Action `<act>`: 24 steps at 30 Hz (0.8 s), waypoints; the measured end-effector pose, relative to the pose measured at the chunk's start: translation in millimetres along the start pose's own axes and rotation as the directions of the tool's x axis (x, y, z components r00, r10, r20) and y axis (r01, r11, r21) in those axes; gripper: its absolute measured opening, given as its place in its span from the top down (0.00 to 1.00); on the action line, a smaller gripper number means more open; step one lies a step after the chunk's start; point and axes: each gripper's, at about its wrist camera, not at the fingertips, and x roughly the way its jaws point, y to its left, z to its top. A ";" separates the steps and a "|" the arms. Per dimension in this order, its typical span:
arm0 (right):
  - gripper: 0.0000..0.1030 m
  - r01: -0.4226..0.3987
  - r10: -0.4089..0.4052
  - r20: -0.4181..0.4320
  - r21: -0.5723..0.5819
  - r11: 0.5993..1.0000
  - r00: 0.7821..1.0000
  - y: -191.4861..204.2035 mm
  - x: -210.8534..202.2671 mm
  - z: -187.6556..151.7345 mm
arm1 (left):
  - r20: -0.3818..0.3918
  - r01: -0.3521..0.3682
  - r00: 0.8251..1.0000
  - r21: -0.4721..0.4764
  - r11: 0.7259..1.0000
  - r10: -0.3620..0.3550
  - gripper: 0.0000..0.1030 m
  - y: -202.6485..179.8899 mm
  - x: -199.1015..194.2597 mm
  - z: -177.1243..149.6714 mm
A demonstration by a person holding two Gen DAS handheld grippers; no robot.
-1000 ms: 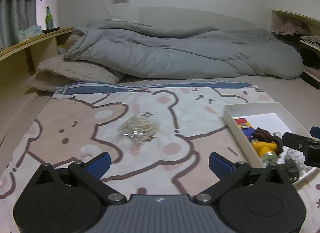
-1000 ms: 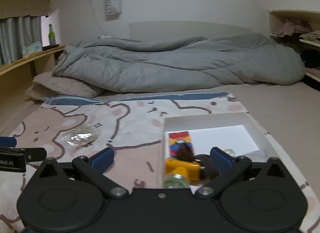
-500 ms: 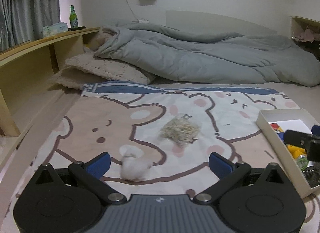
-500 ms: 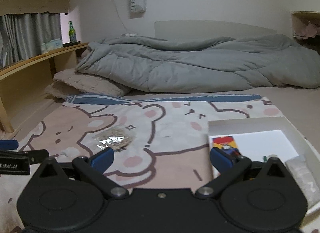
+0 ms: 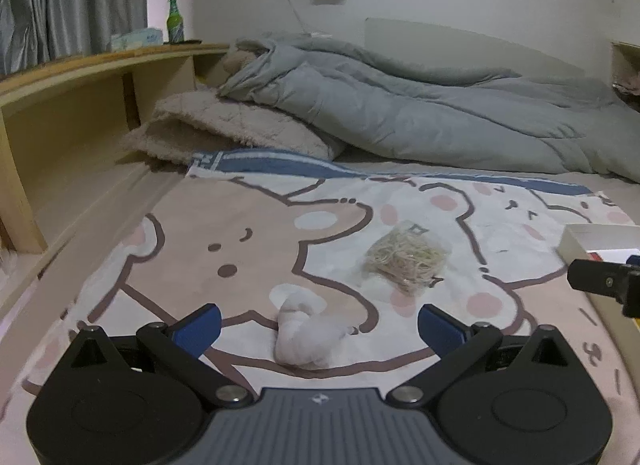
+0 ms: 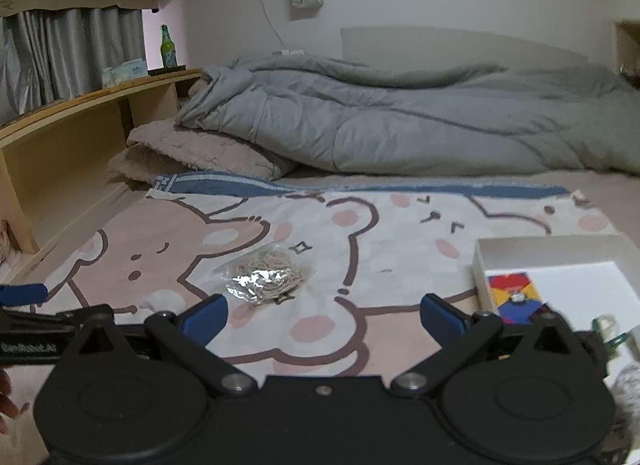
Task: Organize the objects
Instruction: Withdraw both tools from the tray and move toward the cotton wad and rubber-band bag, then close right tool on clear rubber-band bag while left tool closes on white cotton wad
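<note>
White cloth bundle [image 5: 308, 335] on blanket [image 5: 248, 249], between wide-open, empty left tool [image 5: 319, 325] fingers.

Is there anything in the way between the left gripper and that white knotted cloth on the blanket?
Nothing visible blocks it. The white cloth lies on the bear blanket right ahead of the open left gripper, between its fingers' line. The bag of rubber bands sits farther off, beyond the cloth.

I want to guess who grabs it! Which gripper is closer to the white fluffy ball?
Left. The left gripper has the white fluffy ball right between its open fingers; the right gripper is off to its right, beside the white box.
</note>
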 end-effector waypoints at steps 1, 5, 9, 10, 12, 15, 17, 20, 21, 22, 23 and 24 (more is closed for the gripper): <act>0.00 -0.004 0.004 -0.009 0.011 1.000 1.000 0.5 3.8 -0.3 | -0.008 0.001 1.000 -0.005 1.000 -0.001 0.00 0.7 5.9 -1.6; 0.00 -0.007 0.010 -0.045 0.050 0.999 0.999 4.3 23.4 -0.1 | -0.022 0.002 1.000 -0.010 1.000 -0.003 0.00 4.3 25.8 -7.8; 0.00 -0.007 0.012 -0.072 0.076 0.997 0.997 10.5 46.9 4.6 | -0.034 -0.023 0.999 0.008 1.000 0.023 0.00 10.4 48.3 -11.4; 0.00 -0.008 0.016 -0.083 0.094 0.996 0.996 11.3 53.7 6.3 | -0.037 -0.019 0.999 0.008 1.000 0.019 0.00 13.2 53.9 -11.9; 0.00 -0.008 0.026 -0.115 0.149 0.989 0.993 12.5 68.9 9.8 | -0.031 0.006 1.000 0.014 1.000 -0.005 0.00 18.4 62.5 -12.9; 0.00 0.017 0.026 -0.175 0.239 0.971 0.984 17.0 92.5 14.4 | -0.010 0.015 1.000 0.068 0.998 -0.014 0.06 19.3 70.5 -15.4; 0.00 0.058 0.000 -0.216 0.263 0.963 0.976 23.7 107.1 16.5 | -0.012 0.028 1.000 0.103 0.994 -0.027 0.12 19.1 76.8 -18.3; 0.00 0.089 -0.015 -0.246 0.295 0.951 0.969 35.4 126.9 19.7 | -0.024 0.069 0.997 0.095 0.993 -0.067 0.17 23.0 83.6 -24.3; 0.00 0.097 -0.014 -0.256 0.315 0.944 0.966 38.2 133.8 20.9 | -0.023 0.079 0.997 0.090 0.993 -0.077 0.18 25.7 84.9 -26.8; 0.00 0.101 -0.008 -0.267 0.338 0.936 0.964 41.0 141.5 21.2 | -0.022 0.086 0.996 0.089 0.992 -0.084 0.20 27.7 86.6 -28.9; 0.00 0.106 -0.001 -0.279 0.362 0.926 0.960 43.8 149.9 21.6 | -0.021 0.093 0.996 0.090 0.992 -0.091 0.21 29.2 88.6 -30.3; 0.00 0.112 0.004 -0.290 0.384 0.917 0.957 46.1 158.2 22.4 | -0.020 0.097 0.995 0.092 0.991 -0.096 0.22 31.1 91.0 -31.9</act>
